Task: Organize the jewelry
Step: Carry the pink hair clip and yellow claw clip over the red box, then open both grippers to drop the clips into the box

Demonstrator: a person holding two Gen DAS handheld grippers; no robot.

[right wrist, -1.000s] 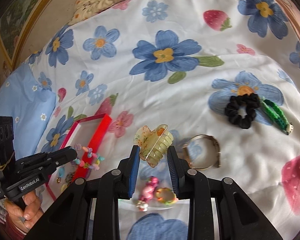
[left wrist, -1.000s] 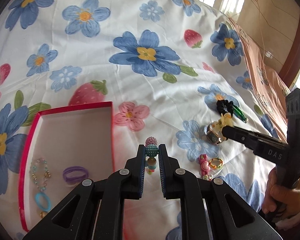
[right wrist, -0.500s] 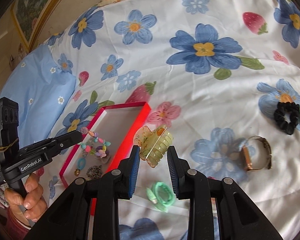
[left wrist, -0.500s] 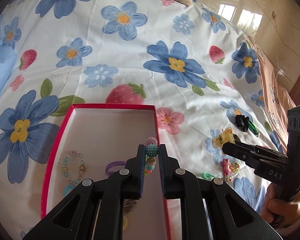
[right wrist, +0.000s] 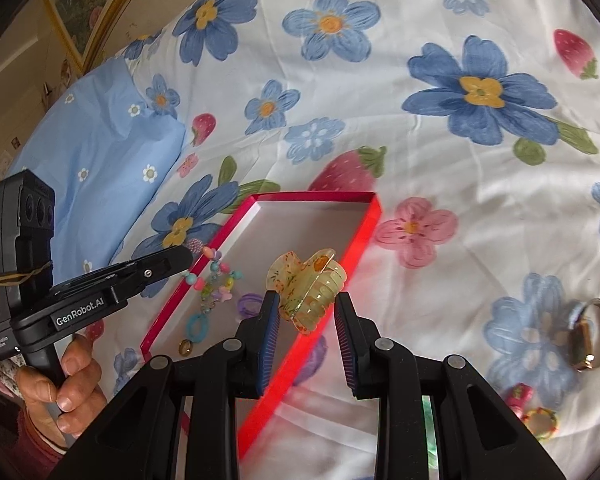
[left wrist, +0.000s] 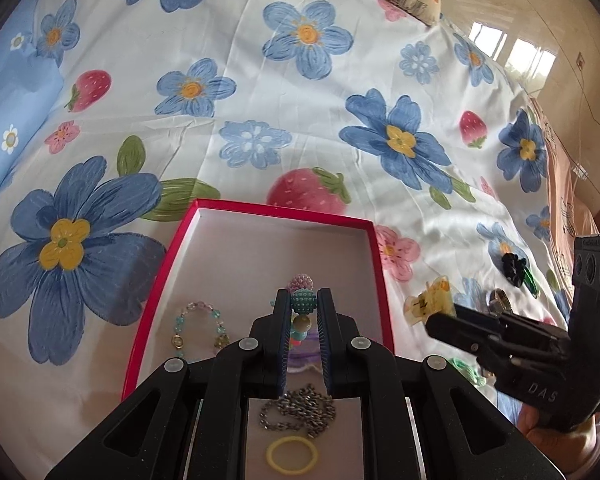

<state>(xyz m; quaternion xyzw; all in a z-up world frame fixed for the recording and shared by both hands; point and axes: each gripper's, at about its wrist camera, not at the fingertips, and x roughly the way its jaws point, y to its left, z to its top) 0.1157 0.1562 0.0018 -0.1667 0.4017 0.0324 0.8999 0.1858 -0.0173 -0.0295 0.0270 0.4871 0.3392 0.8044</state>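
**Both grippers loaded up over the red box**

So the left gripper (left wrist: 303,316) is pinching a beaded bracelet (left wrist: 302,305) between its blue pads, holding it above the inside of the red box (left wrist: 373,248) sitting on the flowery bedsheet (left wrist: 260,80). The chunky pink and teal beads are poking up past the fingertips, and in the right wrist view the rest of the strand is dangling down in pastel colours over the box's left rim.

The right gripper (right wrist: 307,312) is clamping a translucent yellow hair claw (right wrist: 305,290), tilted, hovering over the box's right wall (right wrist: 363,232).

Already lying in the box: a pale bead bracelet (left wrist: 200,326), a purple ring-shaped thing (right wrist: 248,305), a silver chain (left wrist: 300,412) and a yellow band (left wrist: 292,455).

Off to the right on the sheet, a gold watch (right wrist: 591,340) is lying well apart from the box, with a small pink and yellow trinket (right wrist: 537,416) near it. A black scrunchie (left wrist: 513,266) is sitting farther back.
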